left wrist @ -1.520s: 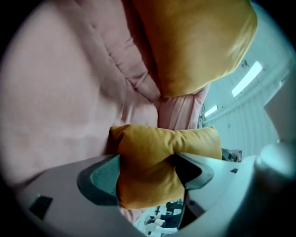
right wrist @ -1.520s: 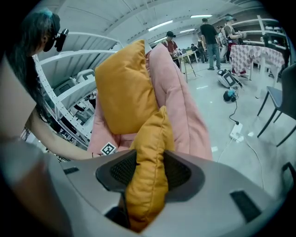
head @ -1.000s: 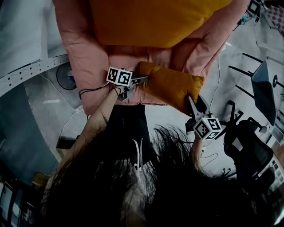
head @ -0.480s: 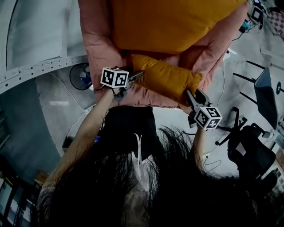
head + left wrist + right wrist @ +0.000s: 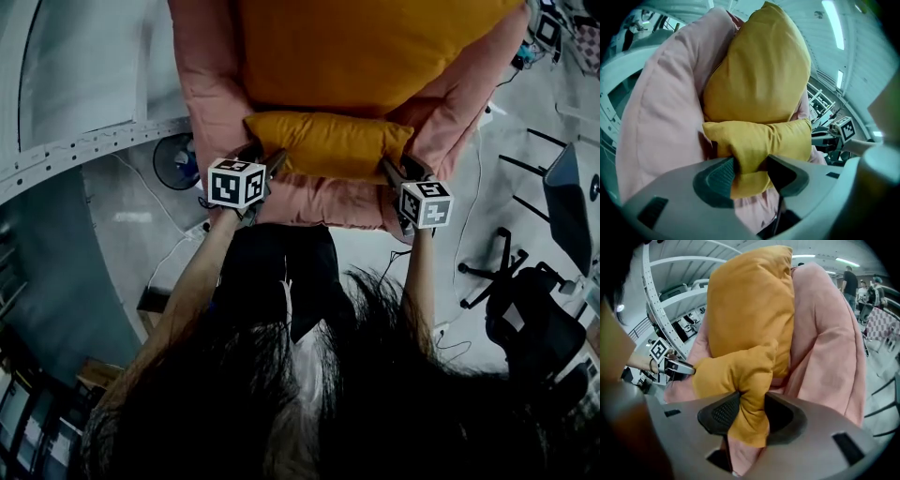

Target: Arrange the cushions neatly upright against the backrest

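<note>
Clamped in left gripper (image 5: pixel 750 169), jaws just closing further: bunched end of small mustard cushion (image 5: pixel 328 145). Pinched likewise in right gripper (image 5: pixel 750 411): opposite end. Spans level between both jaw pairs. Just beyond jaws, upright against pink padded backrest (image 5: pixel 202 84): larger mustard cushion (image 5: pixel 366 52).

Big cushion (image 5: pixel 375 47) blocks the back, pink chair sides (image 5: pixel 202 84) hem both flanks; front open.
</note>
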